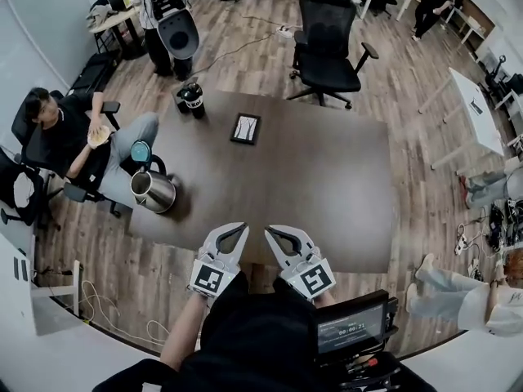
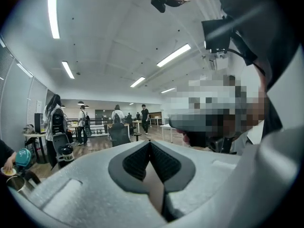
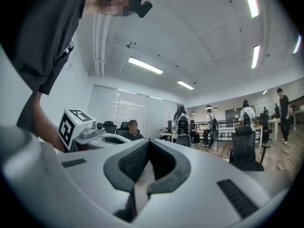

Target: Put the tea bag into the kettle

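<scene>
Only the head view showed the dark worktop (image 1: 327,178). On it were one kettle (image 1: 154,191) at the left edge, two black cups (image 1: 189,100) at the far left corner, and one small tray (image 1: 245,128) holding something pale, too small to name as the tea bag. The two tools, the left tool (image 1: 243,228) and the right tool (image 1: 268,231), were near the front edge, both clenched on nothing. Only the right gripper view showed the marker cube (image 3: 73,126) from close.

an open-plan office: swivel chairs (image 1: 327,47), white desks (image 1: 476,113), strip ceiling lights (image 2: 173,55) and wood flooring (image 1: 245,35).
</scene>
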Demonstrator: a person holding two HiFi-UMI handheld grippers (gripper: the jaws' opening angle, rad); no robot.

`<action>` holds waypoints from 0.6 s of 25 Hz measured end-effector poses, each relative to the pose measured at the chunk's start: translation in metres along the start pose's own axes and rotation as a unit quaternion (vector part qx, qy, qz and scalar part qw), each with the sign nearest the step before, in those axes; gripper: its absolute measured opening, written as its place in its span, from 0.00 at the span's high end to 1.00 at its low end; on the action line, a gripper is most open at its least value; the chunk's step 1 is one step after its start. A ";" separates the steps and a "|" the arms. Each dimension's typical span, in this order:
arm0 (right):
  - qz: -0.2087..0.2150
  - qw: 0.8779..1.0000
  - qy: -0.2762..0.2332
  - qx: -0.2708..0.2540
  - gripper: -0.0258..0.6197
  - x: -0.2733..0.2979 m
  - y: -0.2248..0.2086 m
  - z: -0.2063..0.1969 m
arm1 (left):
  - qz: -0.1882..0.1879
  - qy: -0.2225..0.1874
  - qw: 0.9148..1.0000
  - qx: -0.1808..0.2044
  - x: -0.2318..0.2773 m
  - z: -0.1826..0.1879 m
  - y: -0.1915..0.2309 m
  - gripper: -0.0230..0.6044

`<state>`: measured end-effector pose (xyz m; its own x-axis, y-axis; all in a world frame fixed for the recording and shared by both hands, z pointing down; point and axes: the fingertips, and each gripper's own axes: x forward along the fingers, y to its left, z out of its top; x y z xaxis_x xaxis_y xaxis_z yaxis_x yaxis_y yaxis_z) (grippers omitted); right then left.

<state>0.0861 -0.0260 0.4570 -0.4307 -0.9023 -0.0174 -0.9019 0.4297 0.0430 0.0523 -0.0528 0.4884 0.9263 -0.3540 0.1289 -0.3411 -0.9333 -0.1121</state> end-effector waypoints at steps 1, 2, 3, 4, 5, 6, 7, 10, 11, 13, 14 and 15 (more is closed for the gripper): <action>-0.010 1.000 0.002 0.005 0.95 -0.011 -0.005 -0.003 | -0.007 0.001 1.000 -0.002 0.007 0.000 -0.010 0.96; -0.018 1.000 0.004 0.009 0.95 -0.021 -0.010 -0.005 | -0.013 0.003 1.000 -0.003 0.013 0.000 -0.020 0.96; -0.025 1.000 0.005 0.010 0.95 -0.030 -0.016 -0.006 | -0.019 0.006 1.000 -0.002 0.019 0.000 -0.030 0.96; -0.032 0.999 0.007 0.009 0.95 -0.040 -0.021 -0.007 | -0.026 0.010 1.000 -0.001 0.026 0.001 -0.040 0.96; -0.039 0.999 0.008 0.006 0.95 -0.051 -0.027 -0.007 | -0.035 0.012 0.999 -0.001 0.034 0.002 -0.052 0.96; -0.047 0.999 0.010 0.004 0.95 -0.062 -0.034 -0.009 | -0.044 0.014 0.999 -0.001 0.041 0.002 -0.063 0.96; -0.056 0.998 0.014 0.003 0.95 -0.073 -0.040 -0.012 | -0.054 0.016 0.998 -0.002 0.049 0.002 -0.075 0.96; -0.086 0.996 0.023 0.008 0.95 -0.097 -0.058 -0.025 | -0.078 0.020 0.997 0.000 0.071 0.000 -0.102 0.96; -0.097 0.995 0.022 0.012 0.95 -0.106 -0.065 -0.029 | -0.087 0.019 0.996 0.002 0.079 -0.001 -0.111 0.96; -0.118 0.993 0.017 0.019 0.95 -0.127 -0.076 -0.034 | -0.108 0.018 0.994 0.008 0.098 0.000 -0.133 0.96; -0.128 0.991 0.015 0.021 0.95 -0.139 -0.082 -0.036 | -0.118 0.018 0.993 0.011 0.106 0.001 -0.145 0.96; -0.138 0.990 0.014 0.023 0.95 -0.151 -0.088 -0.038 | -0.128 0.017 0.992 0.014 0.114 0.004 -0.155 0.96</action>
<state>0.2314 0.0712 0.4936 -0.1682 -0.9857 0.0056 -0.9857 0.1682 -0.0051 0.2117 0.0520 0.5168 0.9758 -0.1083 0.1900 -0.0908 -0.9910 -0.0987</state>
